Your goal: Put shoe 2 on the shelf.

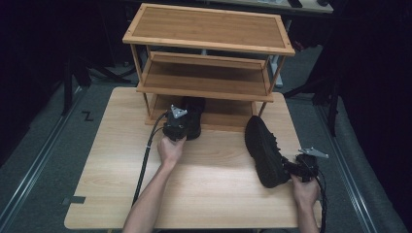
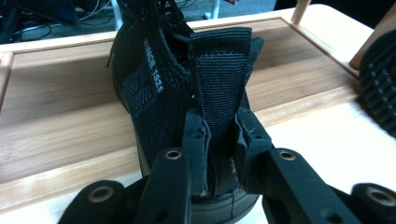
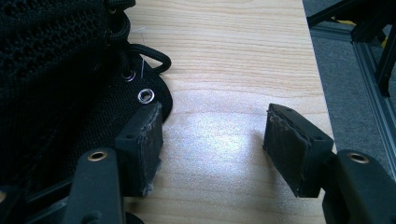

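the left gripper [image 2: 222,133] had its two black jaws clamped on the heel tab of a black shoe [image 2: 159,93], the pads pressing the ribbed elastic strip from both sides. that shoe was a knit sneaker of dark mesh with black laces, a broad woven pull tab standing upright at the back, and small pale lettering running down the side by the collar, part of it reading as 1921. its rubber sole edge showed just beneath the jaws. in the high view the left gripper [image 1: 182,124] and this shoe [image 1: 193,116] sat at the front edge of the wooden shoe rack [image 1: 209,41], the toe reaching in over the rack's lowest shelf, the heel toward the person's left hand [image 1: 170,149].

a second black shoe [image 1: 265,150] lay on the table [image 1: 116,165] in front of the rack and off toward its right leg, tilted onto its side so that the studded black sole faced partly outward. it had the same mesh weave, a round cord lace and small metal eyelets [image 3: 146,95].

the right gripper [image 3: 212,140] stood released, jaws wide apart with bare table between them; its left pad lay just beside that shoe's [image 3: 56,84] fabric edge, touching or nearly so, i could not tell which. the right hand [image 1: 305,187] held it near the table's front corner, well clear of the rack.
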{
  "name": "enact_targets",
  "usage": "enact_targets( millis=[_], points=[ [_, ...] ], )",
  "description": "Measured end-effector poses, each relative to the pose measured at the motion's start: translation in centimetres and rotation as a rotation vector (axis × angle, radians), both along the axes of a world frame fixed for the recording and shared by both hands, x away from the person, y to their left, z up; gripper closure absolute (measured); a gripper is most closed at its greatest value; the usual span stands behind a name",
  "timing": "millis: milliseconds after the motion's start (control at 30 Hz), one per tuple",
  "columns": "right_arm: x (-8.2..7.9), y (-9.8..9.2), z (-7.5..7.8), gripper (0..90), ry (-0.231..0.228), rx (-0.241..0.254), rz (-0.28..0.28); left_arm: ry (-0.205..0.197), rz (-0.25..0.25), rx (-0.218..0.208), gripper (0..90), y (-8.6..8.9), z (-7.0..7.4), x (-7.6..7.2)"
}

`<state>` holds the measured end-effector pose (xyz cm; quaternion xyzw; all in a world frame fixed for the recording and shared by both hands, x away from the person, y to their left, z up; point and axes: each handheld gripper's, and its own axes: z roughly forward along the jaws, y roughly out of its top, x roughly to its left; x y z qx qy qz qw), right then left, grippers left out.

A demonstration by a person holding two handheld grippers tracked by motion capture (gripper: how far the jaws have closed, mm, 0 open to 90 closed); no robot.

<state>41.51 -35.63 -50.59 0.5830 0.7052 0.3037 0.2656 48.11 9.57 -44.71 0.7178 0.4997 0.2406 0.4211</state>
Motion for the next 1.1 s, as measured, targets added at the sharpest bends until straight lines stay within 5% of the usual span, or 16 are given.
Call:
enact_targets(
  millis=[133, 300, 500, 667, 833, 1100],
  points=[
    [0.0, 0.0, 0.0, 37.5, 0.0, 0.002, 0.001, -0.013, -0.007, 0.001, 73.6, -0.1, -0.1, 0.0],
    [0.0, -0.1, 0.1, 41.1, 0.001, 0.019, 0.017, -0.028, -0.008, -0.009, 58.0, 0.5, 0.0, -0.6],
    [0.0, -0.6, 0.3, 48.6, 0.021, 0.118, 0.041, -0.021, -0.014, -0.016, 44.0, 2.0, -0.6, -2.0],
    [0.0, -0.5, 0.4, 49.5, 0.012, 0.13, 0.071, 0.02, -0.005, -0.005, 40.8, 3.8, -2.4, -3.9],
    [0.0, -0.3, 0.4, 48.7, 0.003, 0.157, 0.113, 0.1, 0.042, 0.064, 39.3, 6.4, -5.2, -5.8],
    [0.0, 0.1, 0.3, 47.4, 0.004, 0.188, 0.149, 0.125, 0.122, 0.079, 38.3, 9.1, -6.6, -7.3]
  ],
)
